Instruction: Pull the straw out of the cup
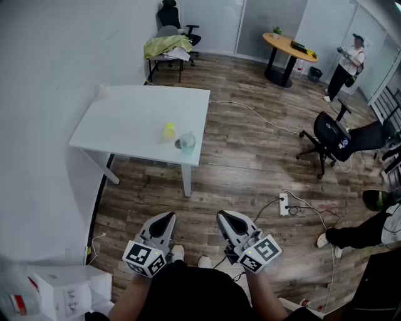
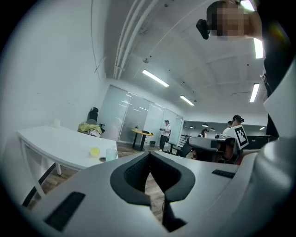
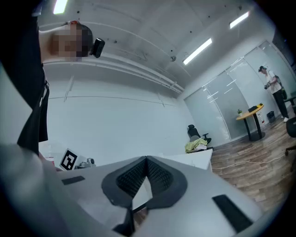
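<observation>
Fingertips together and empty, left gripper and right gripper hang far from the table, where a hasty grab could topple the cup.

This is an office. The floor is made of brown wood boards. A plain white table stands by the wall at eleven o'clock. Far off at one o'clock there is a round orange table, and a person stands near it. A black chair on wheels sits at two o'clock. Another black chair is at twelve o'clock, by the glass walls. A white plug strip lies on the floor at one o'clock, with cords running from it. Long strip lights shine on the ceiling. More people are further back in the big room.
</observation>
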Action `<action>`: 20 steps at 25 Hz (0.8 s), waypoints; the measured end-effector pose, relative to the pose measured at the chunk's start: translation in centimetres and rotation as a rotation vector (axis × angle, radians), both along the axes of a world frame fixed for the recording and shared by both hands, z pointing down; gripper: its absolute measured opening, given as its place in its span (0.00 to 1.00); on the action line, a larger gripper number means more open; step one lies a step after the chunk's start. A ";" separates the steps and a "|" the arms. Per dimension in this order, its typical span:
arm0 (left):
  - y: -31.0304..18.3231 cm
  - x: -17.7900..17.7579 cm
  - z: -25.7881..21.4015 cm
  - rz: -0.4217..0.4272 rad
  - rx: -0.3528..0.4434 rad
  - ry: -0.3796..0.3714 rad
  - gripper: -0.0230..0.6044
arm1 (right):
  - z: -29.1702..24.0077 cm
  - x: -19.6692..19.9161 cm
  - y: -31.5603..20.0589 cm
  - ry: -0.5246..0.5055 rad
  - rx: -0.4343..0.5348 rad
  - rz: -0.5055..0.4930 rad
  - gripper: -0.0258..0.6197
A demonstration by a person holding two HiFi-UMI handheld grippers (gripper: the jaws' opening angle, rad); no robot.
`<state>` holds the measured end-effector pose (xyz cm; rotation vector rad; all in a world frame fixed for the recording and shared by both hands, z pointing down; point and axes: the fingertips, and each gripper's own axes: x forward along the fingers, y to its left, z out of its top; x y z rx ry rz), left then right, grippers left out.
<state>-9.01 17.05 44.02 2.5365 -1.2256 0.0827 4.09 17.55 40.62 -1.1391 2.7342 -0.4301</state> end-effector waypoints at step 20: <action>1.8 1.9 -0.1 -0.066 0.014 -0.018 0.06 | 0.7 3.2 2.6 -0.001 0.007 -0.047 0.08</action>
